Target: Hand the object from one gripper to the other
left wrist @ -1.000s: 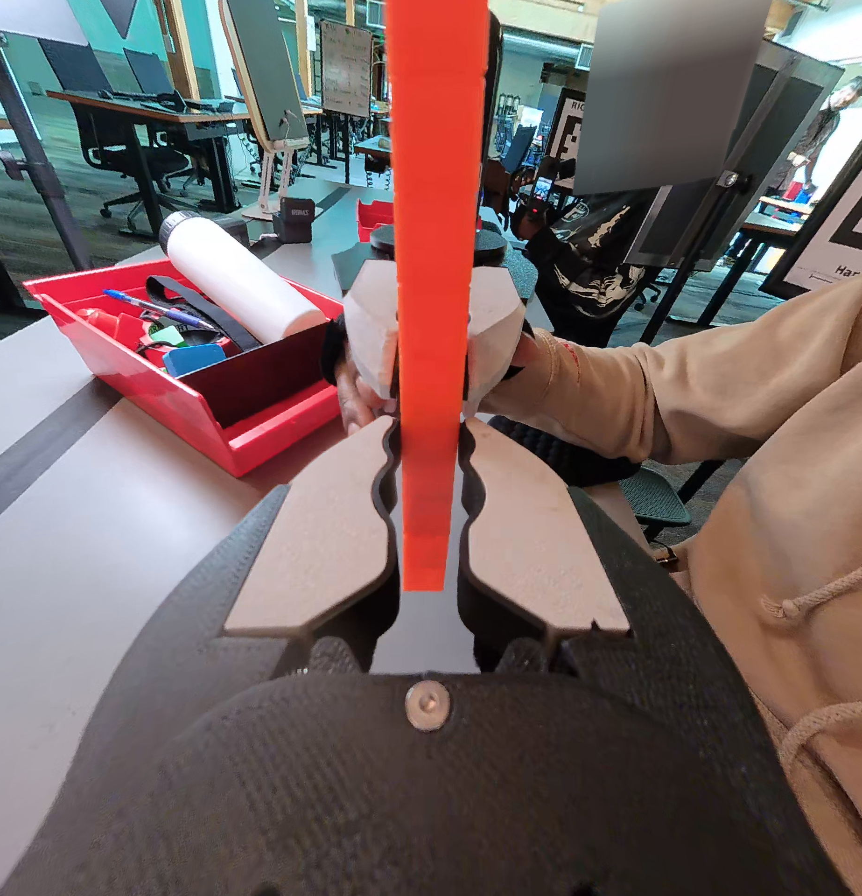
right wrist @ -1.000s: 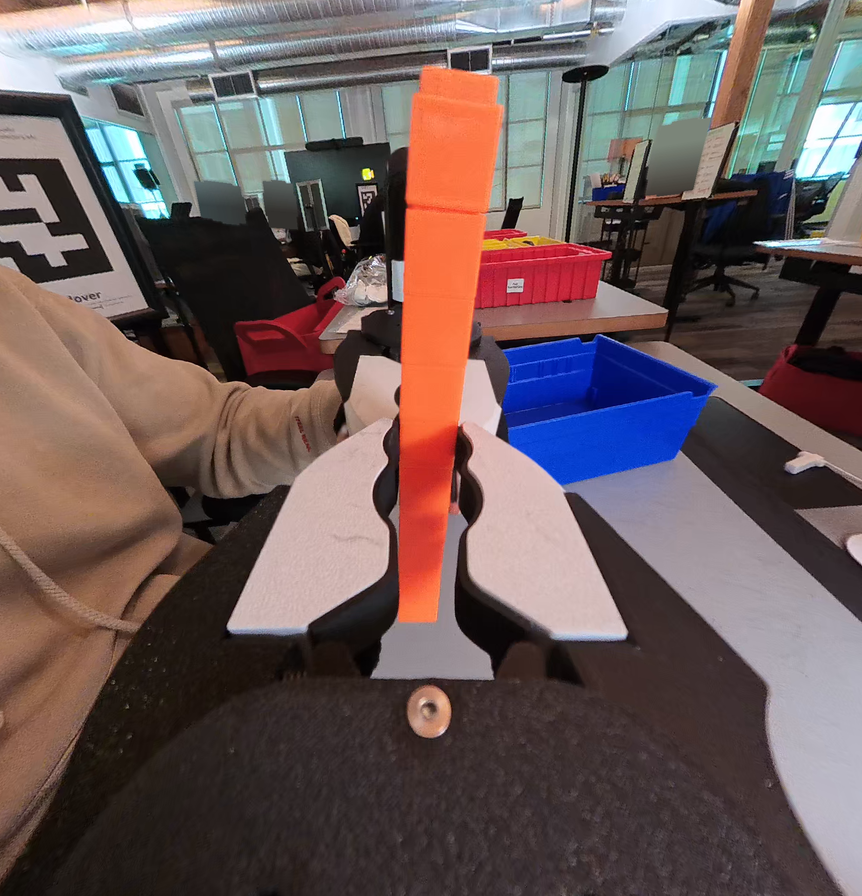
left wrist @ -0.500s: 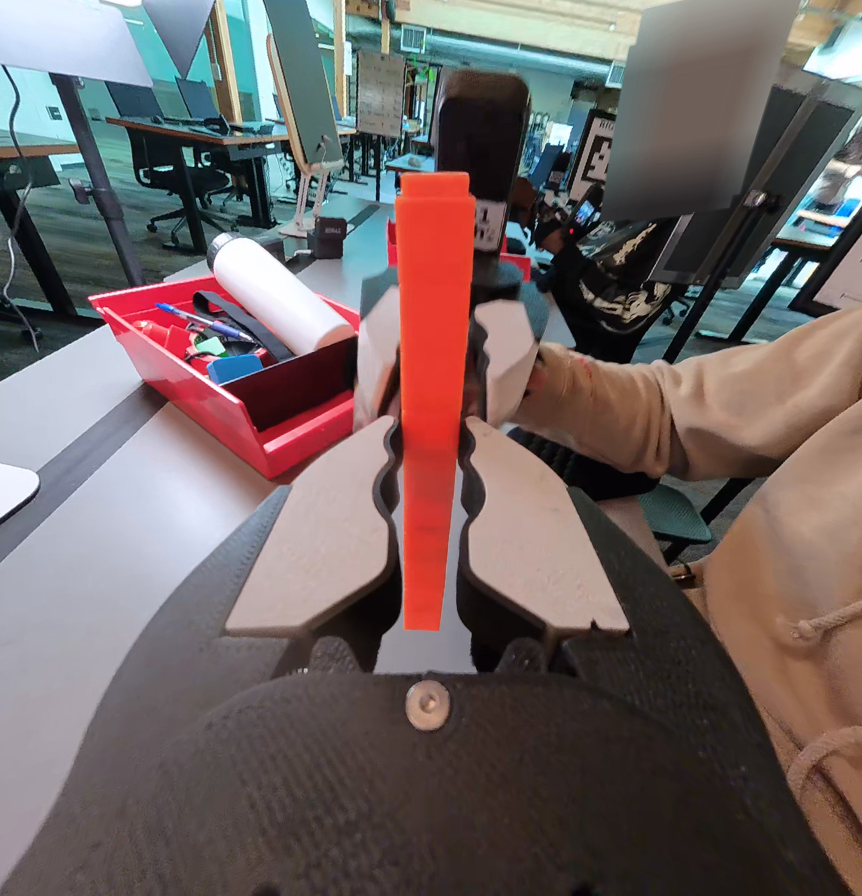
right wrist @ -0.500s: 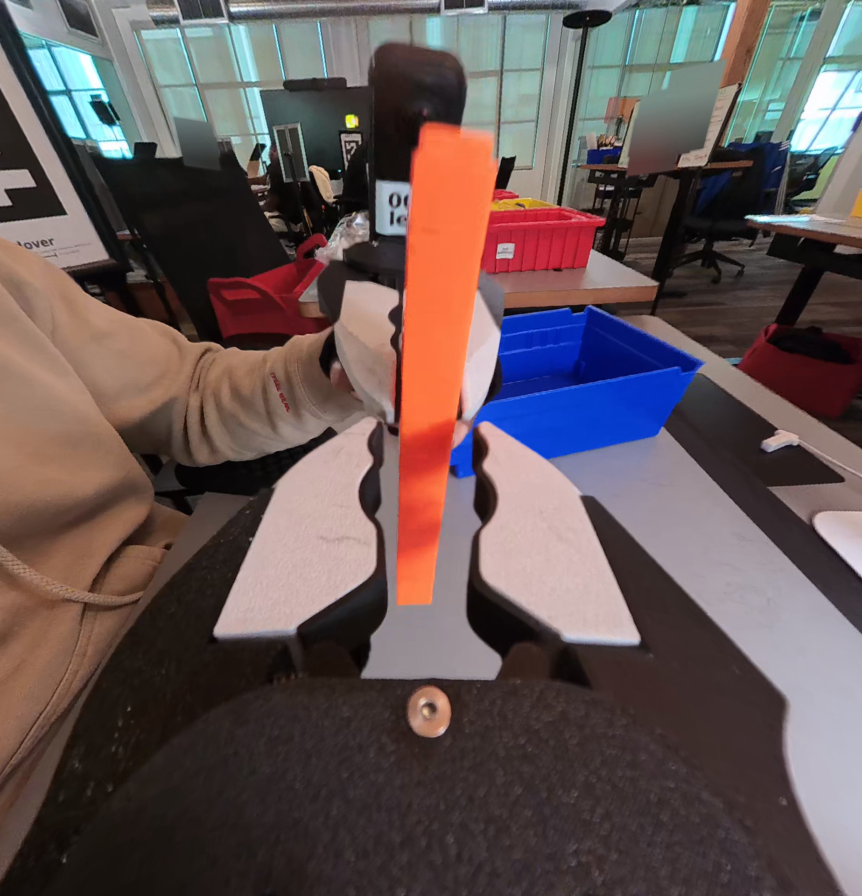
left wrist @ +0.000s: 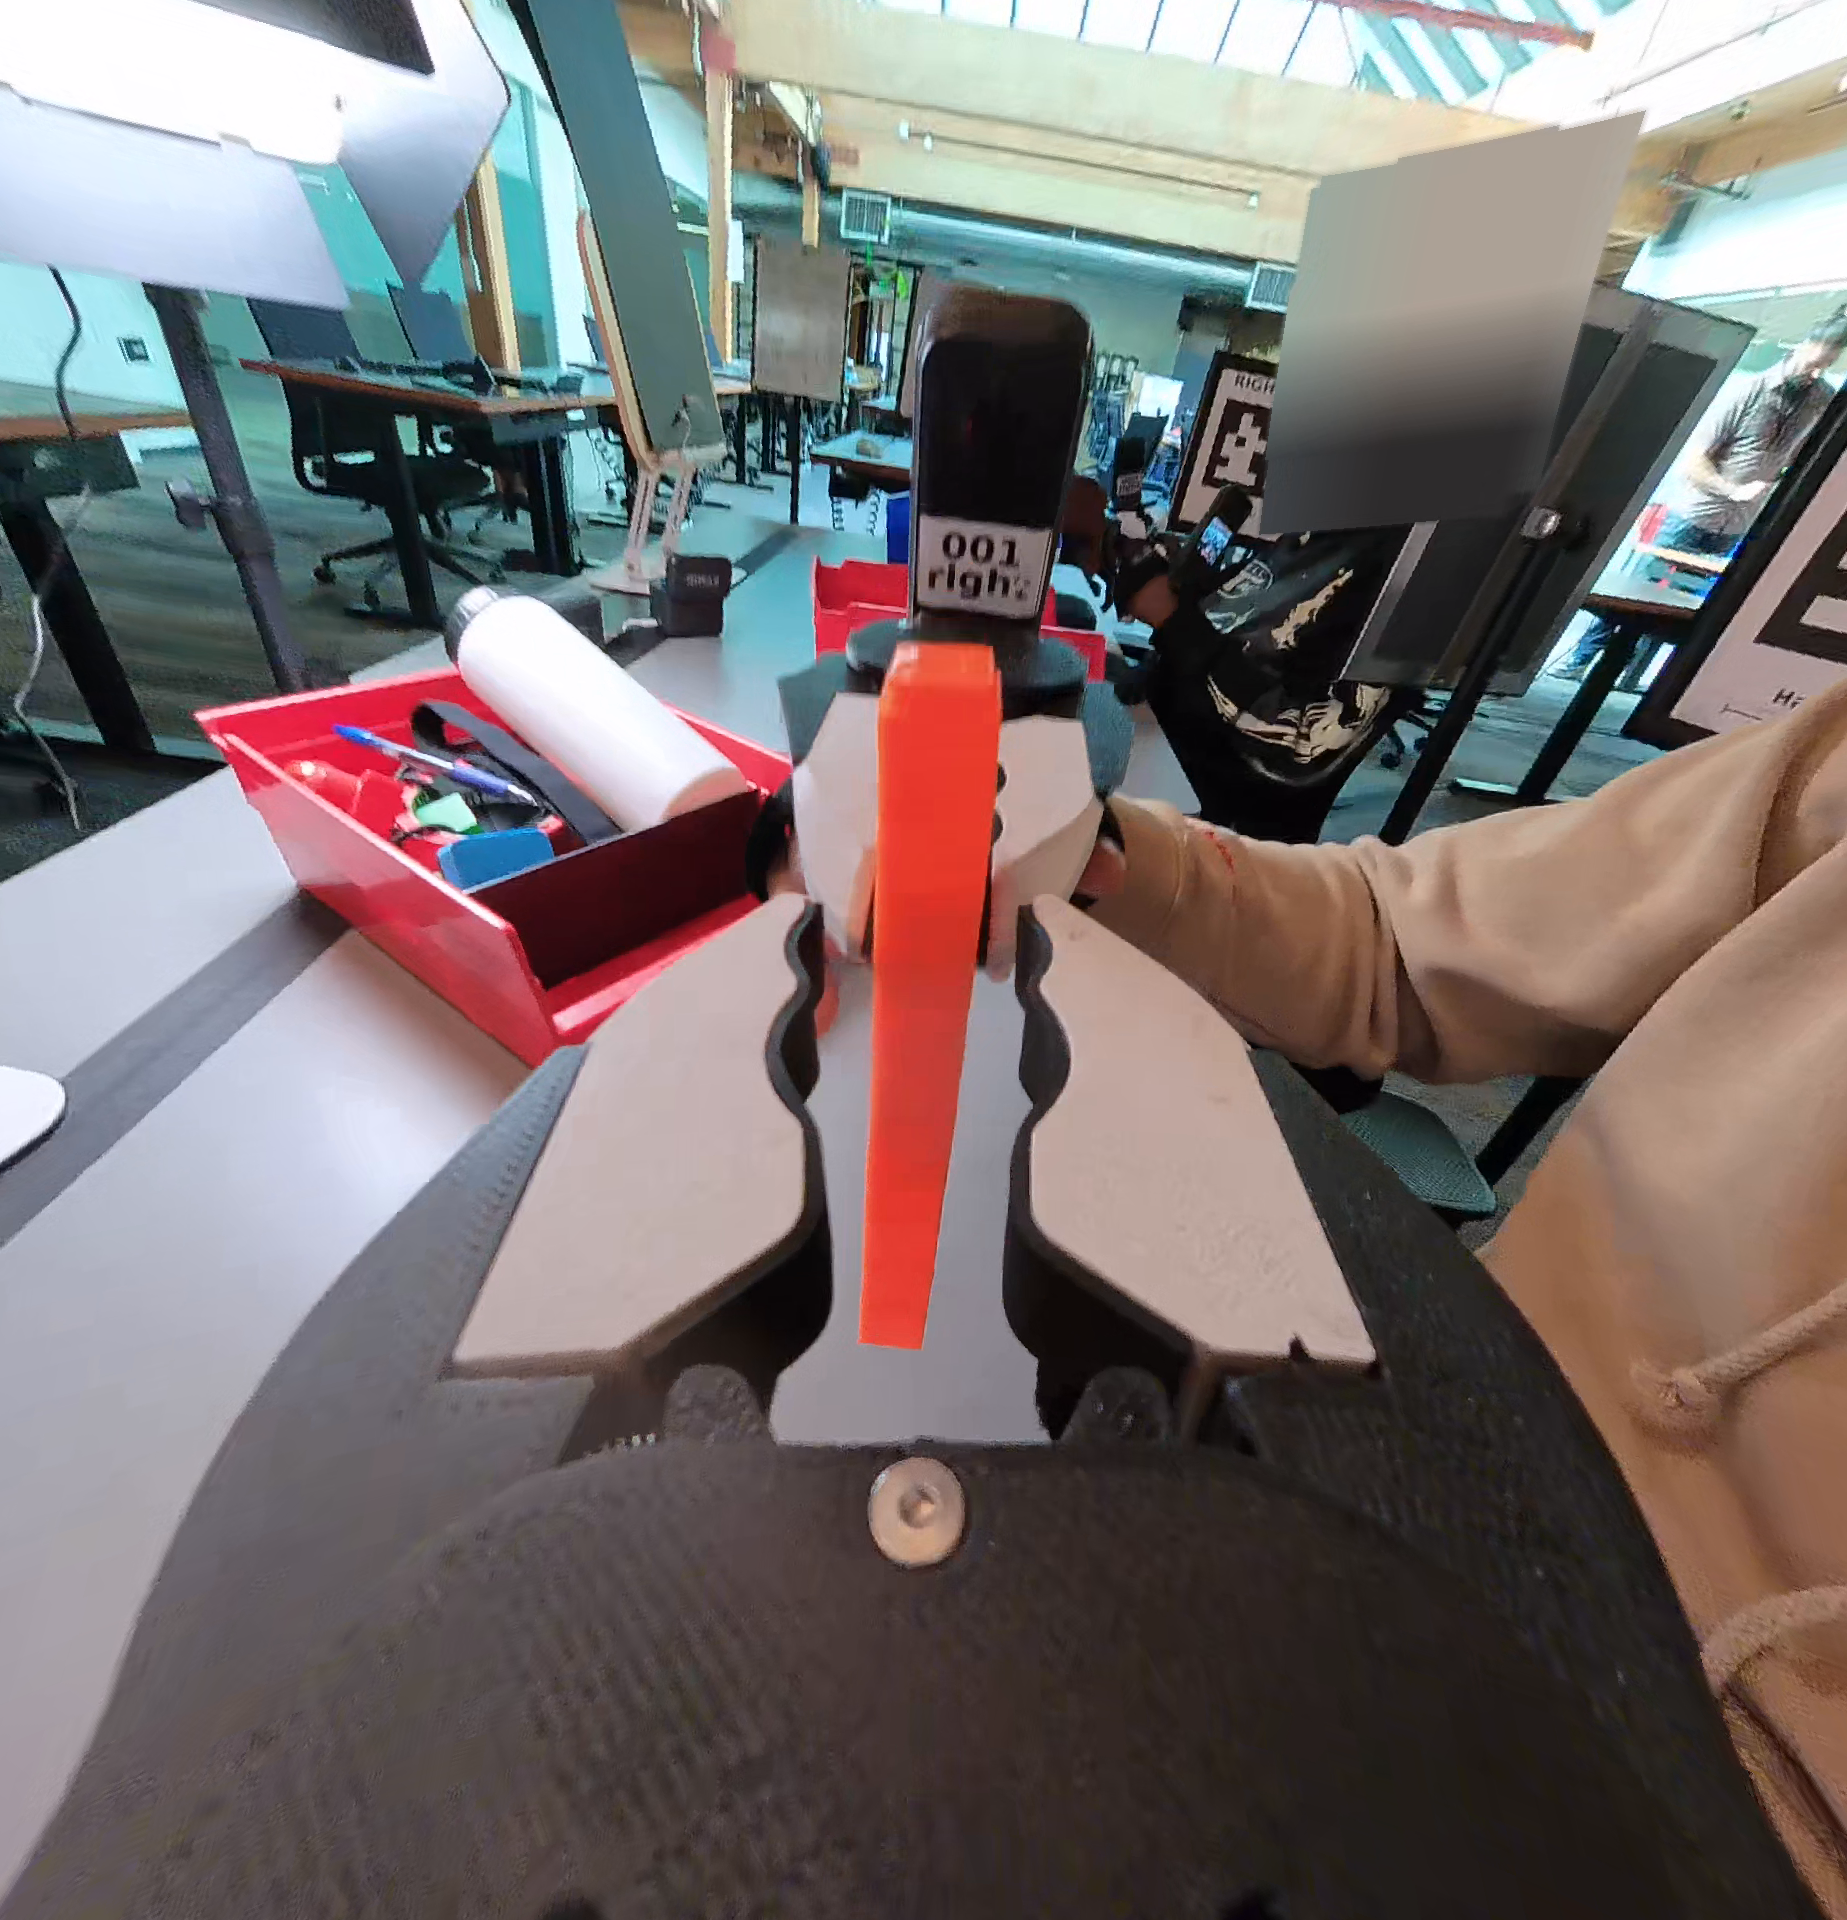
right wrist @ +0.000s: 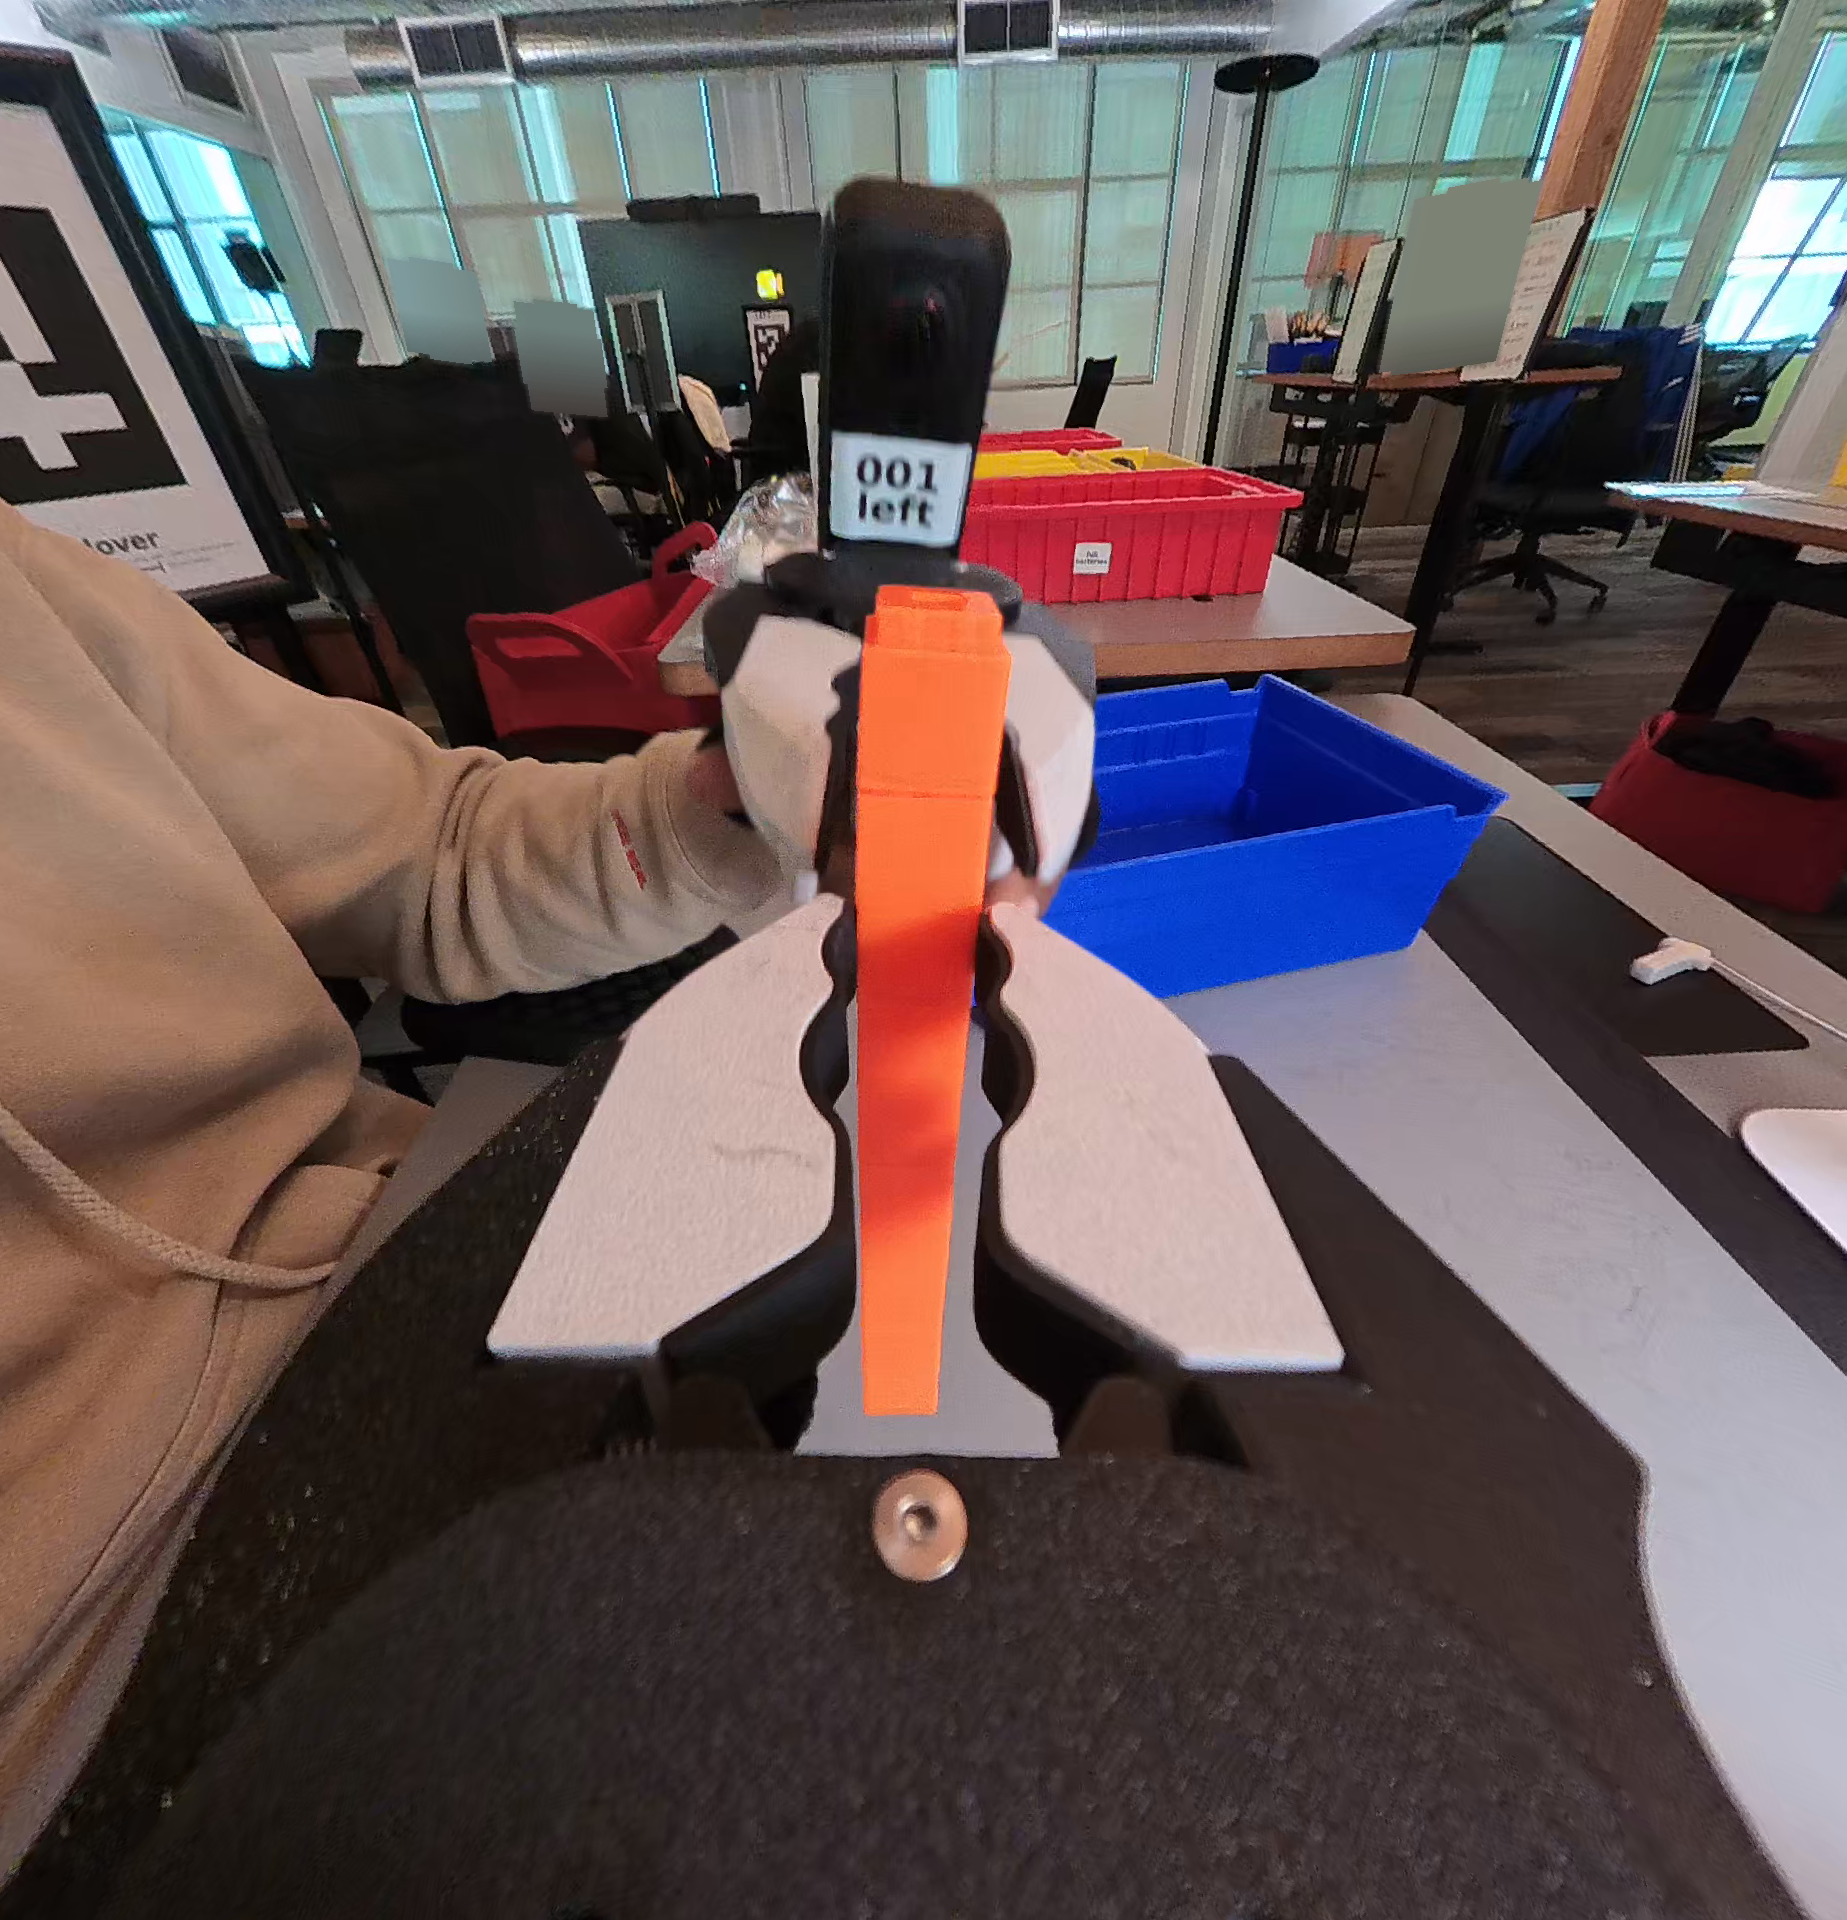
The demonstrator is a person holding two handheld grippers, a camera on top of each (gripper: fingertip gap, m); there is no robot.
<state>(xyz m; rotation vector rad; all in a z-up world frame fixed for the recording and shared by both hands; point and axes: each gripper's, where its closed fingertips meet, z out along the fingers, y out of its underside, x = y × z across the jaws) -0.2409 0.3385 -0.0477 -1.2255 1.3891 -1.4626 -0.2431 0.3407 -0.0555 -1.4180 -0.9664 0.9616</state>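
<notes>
A long orange bar (left wrist: 924,987) stands upright between the two grippers, which face each other above the grey table (left wrist: 150,1195). My left gripper (left wrist: 919,920) is open, with a gap showing on each side of the bar. My right gripper (right wrist: 917,914) is shut on the orange bar (right wrist: 919,987), its fingers pressed against both sides. The right gripper also shows in the left wrist view (left wrist: 934,831), closed around the bar. The left gripper shows in the right wrist view (right wrist: 914,769), with its fingers spread.
A red bin (left wrist: 410,904) holding a white bottle (left wrist: 597,717), a pen and small items sits left of the grippers. A blue bin (right wrist: 1262,894) stands on the table beyond them. The person's beige sleeves (left wrist: 1418,935) reach in. A white flat object (right wrist: 1823,1174) lies at the right edge. Left and right tips are no more than a few centimetres apart.
One second ago both grippers were shut on the bar. Half a second ago the right one was open. Now the right has shut on the bar and the left has opened.
</notes>
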